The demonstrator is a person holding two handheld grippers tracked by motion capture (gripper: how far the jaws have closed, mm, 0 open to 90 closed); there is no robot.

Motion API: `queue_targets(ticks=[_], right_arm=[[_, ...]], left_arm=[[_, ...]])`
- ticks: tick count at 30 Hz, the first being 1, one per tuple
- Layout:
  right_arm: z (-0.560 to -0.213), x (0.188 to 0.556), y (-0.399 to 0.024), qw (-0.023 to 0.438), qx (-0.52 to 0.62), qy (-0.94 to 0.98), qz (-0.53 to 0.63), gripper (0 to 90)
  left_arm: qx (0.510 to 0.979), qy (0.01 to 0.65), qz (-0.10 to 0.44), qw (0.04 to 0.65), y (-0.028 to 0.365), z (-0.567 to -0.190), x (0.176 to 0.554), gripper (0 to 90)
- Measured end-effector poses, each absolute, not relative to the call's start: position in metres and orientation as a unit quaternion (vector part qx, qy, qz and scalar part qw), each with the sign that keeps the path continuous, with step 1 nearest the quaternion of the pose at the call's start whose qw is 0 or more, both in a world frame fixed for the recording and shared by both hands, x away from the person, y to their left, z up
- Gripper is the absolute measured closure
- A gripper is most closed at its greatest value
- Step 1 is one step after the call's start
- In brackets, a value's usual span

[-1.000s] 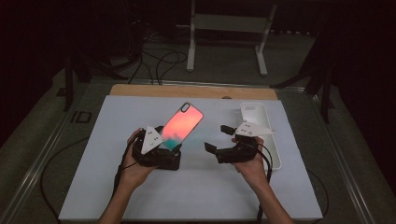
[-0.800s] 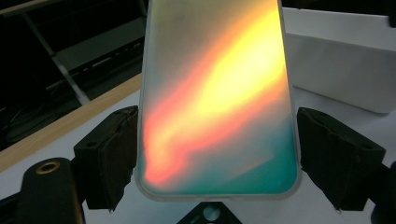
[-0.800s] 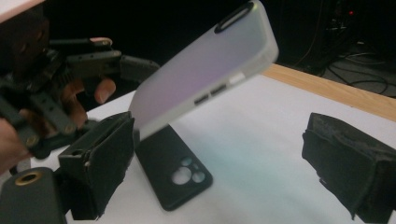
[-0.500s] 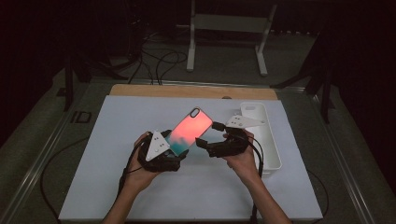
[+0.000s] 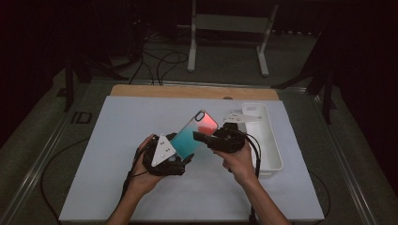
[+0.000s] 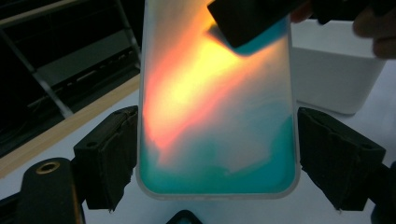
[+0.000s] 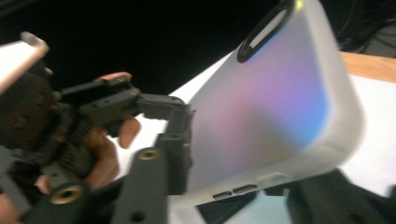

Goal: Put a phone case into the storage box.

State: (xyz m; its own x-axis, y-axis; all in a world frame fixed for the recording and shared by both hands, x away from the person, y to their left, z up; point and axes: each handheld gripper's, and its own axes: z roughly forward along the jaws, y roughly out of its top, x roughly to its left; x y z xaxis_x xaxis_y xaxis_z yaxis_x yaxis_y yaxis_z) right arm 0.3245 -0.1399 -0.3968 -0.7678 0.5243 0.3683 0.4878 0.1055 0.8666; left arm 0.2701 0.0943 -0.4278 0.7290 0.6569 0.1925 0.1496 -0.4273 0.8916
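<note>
A translucent phone case (image 5: 195, 133), red-orange at its upper end and teal lower down, is held tilted above the white table top (image 5: 117, 140). My left gripper (image 5: 180, 151) is shut on the case's lower end, one jaw on each long edge (image 6: 217, 158). My right gripper (image 5: 202, 137) has come in from the right, and its jaws have just been closing on the case's upper right part. In the right gripper view the case (image 7: 271, 102) lies between that gripper's jaws (image 7: 247, 177), one on its face and one beneath it. The camera cut-out is at the far end.
A white rectangular tray (image 5: 270, 140) stands on the table just right of my right hand, and its wall (image 6: 327, 79) rises behind the case. A wooden strip (image 5: 187, 91) runs along the table's far edge. A metal stand (image 5: 225, 28) and cables lie beyond it.
My right gripper moved left from near the tray to the case, and its jaws went from wide open to closed on it. The left hand kept the case, shifting it slightly right.
</note>
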Motion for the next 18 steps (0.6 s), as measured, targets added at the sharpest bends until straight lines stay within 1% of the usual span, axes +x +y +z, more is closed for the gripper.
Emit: queue_targets(ticks=[2, 5, 9, 11, 12, 13, 18], right_arm=[[-0.3959, 0.3240, -0.1396, 0.001, 0.336, 0.740, 0.582, 77.2], [-0.3948, 0.3226, -0.1375, -0.006, 0.331, 0.744, 0.581, 81.3], [-0.3932, 0.3202, -0.1346, -0.005, 0.326, 0.749, 0.577, 82.2], [-0.3940, 0.3195, -0.1326, -0.003, 0.326, 0.751, 0.574, 82.8], [-0.3943, 0.3195, -0.1322, -0.003, 0.325, 0.751, 0.574, 85.9], [-0.3943, 0.3194, -0.1321, -0.005, 0.325, 0.749, 0.578, 86.4], [-0.3931, 0.3178, -0.1319, 0.004, 0.321, 0.752, 0.576, 86.7]], left_arm=[[0.805, 0.254, 0.263, 0.467, 0.0932, -0.4300, 0.2714, 17.0], [0.808, 0.253, 0.266, 0.461, 0.0920, -0.4308, 0.2717, 17.0], [0.814, 0.257, 0.256, 0.453, 0.0911, -0.4309, 0.2731, 16.8], [0.814, 0.258, 0.271, 0.445, 0.0889, -0.4317, 0.2716, 16.6], [0.815, 0.258, 0.269, 0.443, 0.0881, -0.4321, 0.2715, 16.4], [0.817, 0.258, 0.265, 0.443, 0.0876, -0.4324, 0.2719, 16.7], [0.818, 0.269, 0.246, 0.445, 0.0910, -0.4314, 0.2755, 9.6]])
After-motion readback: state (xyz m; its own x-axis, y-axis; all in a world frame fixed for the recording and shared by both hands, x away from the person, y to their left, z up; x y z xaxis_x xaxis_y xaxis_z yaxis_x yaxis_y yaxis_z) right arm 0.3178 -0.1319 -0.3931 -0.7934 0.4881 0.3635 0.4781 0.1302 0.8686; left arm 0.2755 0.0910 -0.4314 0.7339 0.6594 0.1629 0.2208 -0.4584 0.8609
